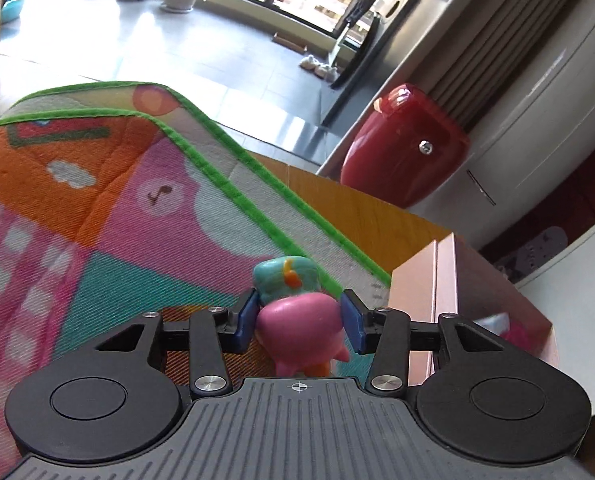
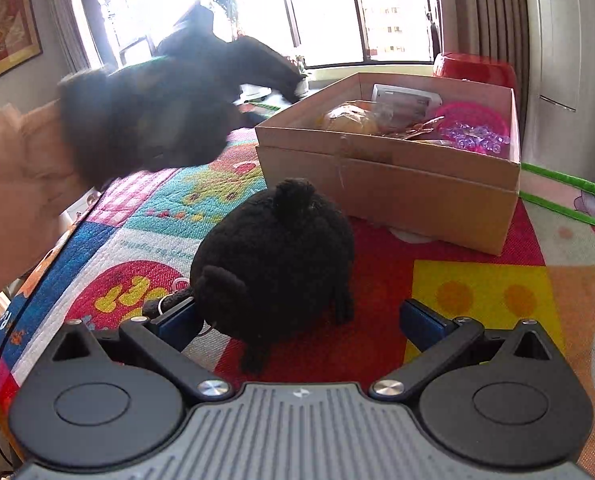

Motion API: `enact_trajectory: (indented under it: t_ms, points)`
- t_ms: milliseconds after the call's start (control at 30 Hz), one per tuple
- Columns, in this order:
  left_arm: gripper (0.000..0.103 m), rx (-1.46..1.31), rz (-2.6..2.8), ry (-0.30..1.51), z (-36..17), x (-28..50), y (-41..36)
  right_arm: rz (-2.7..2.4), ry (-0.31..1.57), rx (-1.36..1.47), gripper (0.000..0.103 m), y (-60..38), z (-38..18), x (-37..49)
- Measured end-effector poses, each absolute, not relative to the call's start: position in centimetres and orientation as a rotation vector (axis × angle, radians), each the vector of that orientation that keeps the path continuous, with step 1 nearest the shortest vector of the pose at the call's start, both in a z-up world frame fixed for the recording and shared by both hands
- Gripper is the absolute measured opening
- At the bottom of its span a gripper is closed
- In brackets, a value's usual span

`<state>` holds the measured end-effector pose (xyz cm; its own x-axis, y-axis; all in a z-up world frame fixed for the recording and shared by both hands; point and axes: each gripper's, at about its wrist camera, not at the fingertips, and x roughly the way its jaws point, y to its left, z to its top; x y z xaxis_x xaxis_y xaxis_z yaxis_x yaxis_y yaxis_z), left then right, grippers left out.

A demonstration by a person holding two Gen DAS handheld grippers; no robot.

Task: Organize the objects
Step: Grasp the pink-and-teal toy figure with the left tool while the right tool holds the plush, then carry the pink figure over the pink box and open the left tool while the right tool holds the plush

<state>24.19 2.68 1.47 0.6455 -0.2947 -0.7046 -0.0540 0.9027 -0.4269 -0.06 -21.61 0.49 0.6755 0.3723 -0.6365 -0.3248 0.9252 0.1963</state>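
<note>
Left wrist view: my left gripper (image 1: 300, 316) clamps a pink-and-teal toy figure (image 1: 295, 312) above the patterned mat (image 1: 97, 208), beside the box (image 1: 457, 300). My right gripper (image 2: 297, 320) gapes wide around the black plush toy (image 2: 275, 256), gripping nothing.
</note>
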Motion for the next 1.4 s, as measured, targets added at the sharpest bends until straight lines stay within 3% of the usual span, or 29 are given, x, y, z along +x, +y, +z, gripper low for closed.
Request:
enact_trajectory:
  t_ms: [300,500,733,1200,1400]
  points:
    - [0.049,-0.315,-0.278,0.748,2.4,8.0,6.6,0.36,0.739,0.019,0.103,-20.8,0.3,0.1]
    - [0.049,-0.347,-0.269,0.721,0.7,2.1,7.2,0.333,0.757,0.016,0.103,-20.5,0.3,0.3]
    - [0.049,-0.216,-0.219,0.717,2.0,0.0,5.8,0.278,0.857,-0.097,0.103,-18.2,1.0,0.3]
    - [0.049,-0.147,-0.159,0.727,1.6,-1.3,4.9,-0.04,0.744,-0.329,0.103,-20.9,2.4,-1.8]
    - [0.049,-0.044,-0.148,0.702,1.7,-1.7,3.5,0.111,0.748,-0.146,0.103,-22.8,4.0,-3.2]
